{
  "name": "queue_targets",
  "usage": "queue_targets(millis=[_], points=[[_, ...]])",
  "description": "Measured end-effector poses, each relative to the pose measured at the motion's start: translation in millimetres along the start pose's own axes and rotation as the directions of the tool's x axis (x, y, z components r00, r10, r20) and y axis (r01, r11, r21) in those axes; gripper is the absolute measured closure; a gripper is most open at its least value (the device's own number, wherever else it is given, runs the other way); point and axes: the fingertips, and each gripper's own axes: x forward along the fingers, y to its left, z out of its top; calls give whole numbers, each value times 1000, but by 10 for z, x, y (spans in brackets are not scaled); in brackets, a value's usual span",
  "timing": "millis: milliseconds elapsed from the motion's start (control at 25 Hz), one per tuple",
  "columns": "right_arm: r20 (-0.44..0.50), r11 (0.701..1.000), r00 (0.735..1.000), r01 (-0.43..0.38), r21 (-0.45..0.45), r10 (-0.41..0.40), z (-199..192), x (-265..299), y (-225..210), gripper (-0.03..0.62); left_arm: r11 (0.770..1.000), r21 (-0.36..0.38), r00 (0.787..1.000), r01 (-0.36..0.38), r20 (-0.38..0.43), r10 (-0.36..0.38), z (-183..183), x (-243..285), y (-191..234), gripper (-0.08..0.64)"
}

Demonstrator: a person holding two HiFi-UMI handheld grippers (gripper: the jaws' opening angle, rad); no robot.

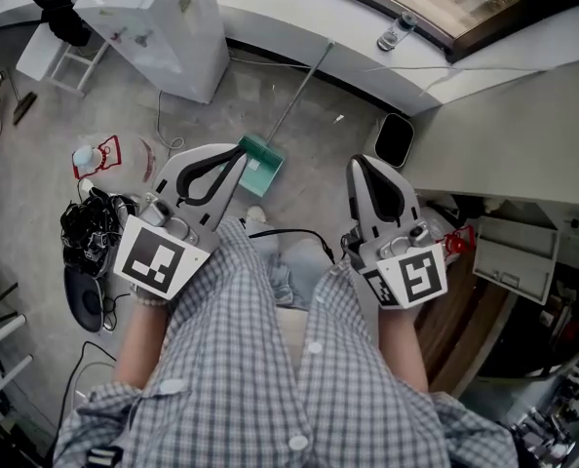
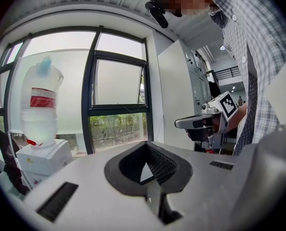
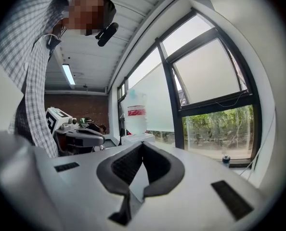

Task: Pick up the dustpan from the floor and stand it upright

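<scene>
The water dispenser stands behind and left of the dustpan, the bottle sits on the ledge behind and right of it, the cables lie left of it.

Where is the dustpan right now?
Head view, left of centre: the green dustpan lies on the floor just beyond the left gripper's tip, its long handle running up and right toward the white window ledge.
</scene>
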Motion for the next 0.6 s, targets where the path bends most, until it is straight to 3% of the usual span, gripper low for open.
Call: queue_targets(millis=[200, 600], points=[[-28, 999, 999, 42, -15, -42, -33, 142, -71, 584, 999, -29, 1000, -25, 1, 25, -72, -60, 217, 554], [-97, 1000, 995, 16, -23, -18, -175, 392, -265, 584, 994, -73, 996, -85, -33, 83, -212, -23, 445, 554]])
